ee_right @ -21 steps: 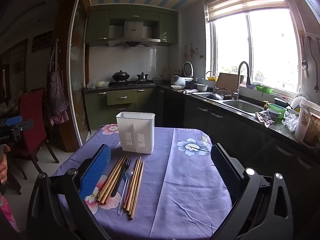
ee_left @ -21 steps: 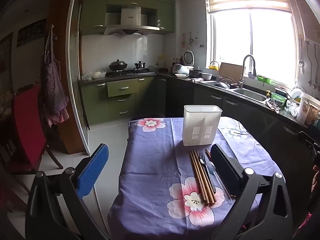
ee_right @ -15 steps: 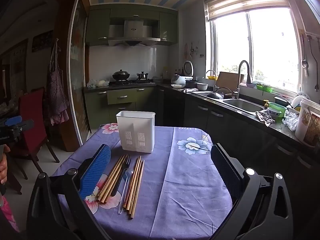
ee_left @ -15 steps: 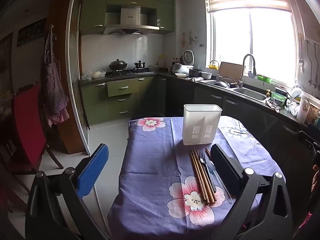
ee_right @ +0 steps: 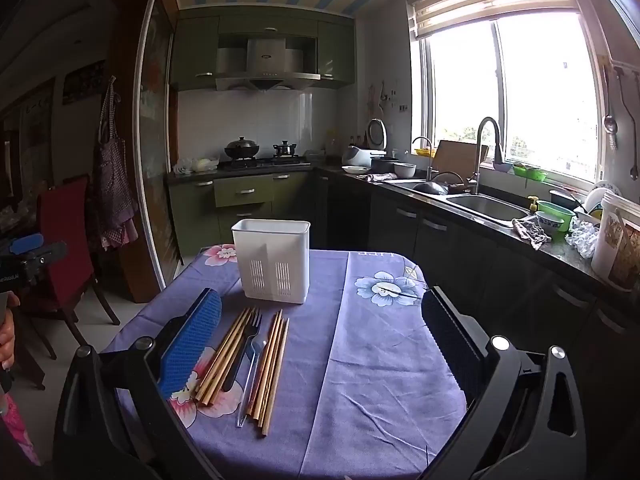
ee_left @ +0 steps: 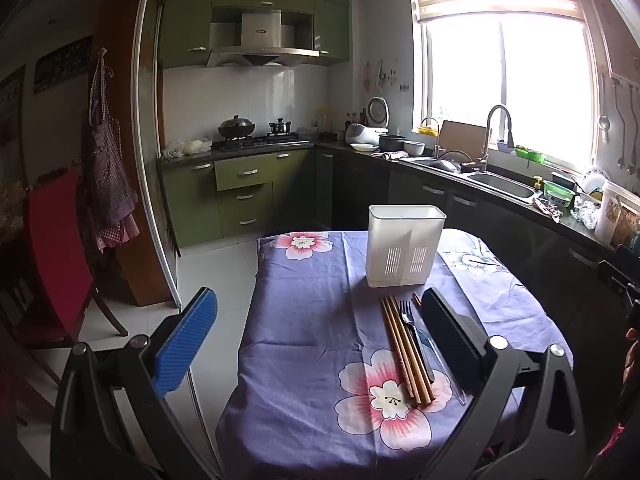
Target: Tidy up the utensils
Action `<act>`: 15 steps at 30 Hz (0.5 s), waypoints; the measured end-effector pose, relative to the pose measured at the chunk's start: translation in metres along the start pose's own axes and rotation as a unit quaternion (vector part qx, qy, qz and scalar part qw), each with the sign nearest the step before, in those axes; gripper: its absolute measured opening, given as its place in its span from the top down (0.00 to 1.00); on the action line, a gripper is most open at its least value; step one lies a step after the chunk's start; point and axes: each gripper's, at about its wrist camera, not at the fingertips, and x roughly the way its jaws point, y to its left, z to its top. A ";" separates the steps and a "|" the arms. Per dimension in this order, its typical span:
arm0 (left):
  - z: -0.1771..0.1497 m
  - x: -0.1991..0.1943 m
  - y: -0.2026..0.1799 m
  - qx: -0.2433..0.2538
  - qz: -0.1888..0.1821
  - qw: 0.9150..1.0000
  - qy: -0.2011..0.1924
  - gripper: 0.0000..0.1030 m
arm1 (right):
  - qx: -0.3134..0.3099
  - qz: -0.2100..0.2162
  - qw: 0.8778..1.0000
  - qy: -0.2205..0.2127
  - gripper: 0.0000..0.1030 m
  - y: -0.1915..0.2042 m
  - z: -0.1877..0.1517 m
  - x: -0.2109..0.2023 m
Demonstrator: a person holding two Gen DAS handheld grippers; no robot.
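Utensils [ee_right: 248, 360]: chopsticks, fork and clear spoon are lying in a row near the worktop's near edge, long axes running toward the white holder [ee_right: 273, 260]. You are holding both the right hand-held gripper [ee_right: 320, 344], nearer, and the left hand-held gripper [ee_left: 320, 344] wide open, empty.

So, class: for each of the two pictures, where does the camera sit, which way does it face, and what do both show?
Left wrist: on the left gripper, over the table's left edge, facing the kitchen; jaws open.
Right wrist: on the right gripper, further right, facing likewise; jaws open, left gripper at the edge.
Both show: white holder, chopsticks, fork.
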 end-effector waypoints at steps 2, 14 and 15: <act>-0.002 0.001 0.000 0.000 0.000 1.000 0.001 0.06 | 0.000 0.001 1.000 0.000 0.04 0.001 -0.003 0.001; -0.003 0.003 0.000 0.001 0.001 1.000 0.006 0.06 | 0.002 0.001 1.000 0.003 0.04 0.002 -0.012 0.012; -0.003 0.004 0.000 0.001 0.001 1.000 0.006 0.06 | 0.002 0.002 1.000 0.004 0.04 0.001 -0.010 0.011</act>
